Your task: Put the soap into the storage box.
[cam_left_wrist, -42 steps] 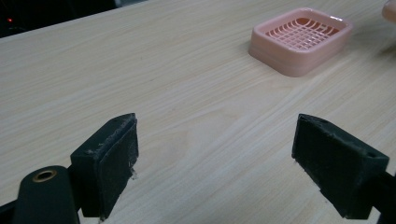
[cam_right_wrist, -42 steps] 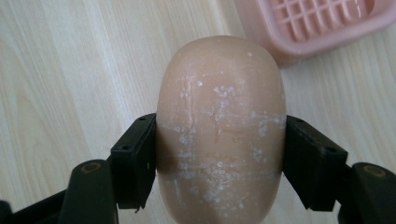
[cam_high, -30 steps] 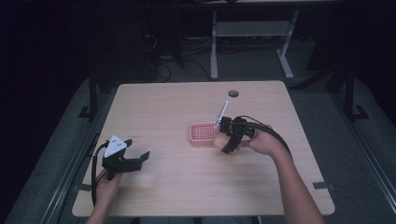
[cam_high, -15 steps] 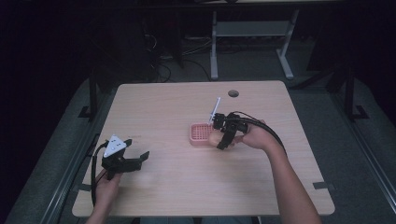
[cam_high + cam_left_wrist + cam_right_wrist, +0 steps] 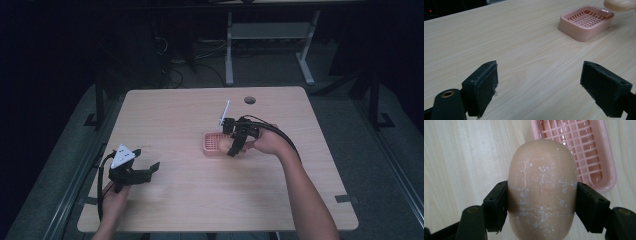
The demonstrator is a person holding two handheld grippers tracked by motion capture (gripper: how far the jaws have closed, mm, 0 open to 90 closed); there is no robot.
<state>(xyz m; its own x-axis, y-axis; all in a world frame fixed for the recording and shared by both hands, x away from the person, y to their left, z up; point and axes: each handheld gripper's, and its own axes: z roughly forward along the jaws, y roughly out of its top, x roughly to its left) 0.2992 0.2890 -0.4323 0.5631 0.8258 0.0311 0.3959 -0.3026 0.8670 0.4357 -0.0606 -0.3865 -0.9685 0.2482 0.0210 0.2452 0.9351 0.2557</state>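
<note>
A peach-coloured oval bar of soap (image 5: 542, 187) is clamped between the jaws of my right gripper (image 5: 231, 144). It hangs over the near right edge of a pink slotted soap dish (image 5: 214, 144) in the middle of the table; the dish (image 5: 579, 150) lies just beyond the soap. My left gripper (image 5: 142, 172) rests open at the table's front left, nothing between its pads (image 5: 482, 85). From there the dish (image 5: 586, 22) sits far off at upper right, with the soap (image 5: 620, 4) above its corner.
The wooden table (image 5: 175, 120) has a round cable hole (image 5: 250, 100) near its far edge. A thin white stick (image 5: 223, 114) rises from the right gripper. A cable (image 5: 282, 134) trails back along the right forearm.
The right gripper has carried the soap leftward and slightly toward the person, from the dish's right side to over its near right edge. The left gripper has stayed put.
</note>
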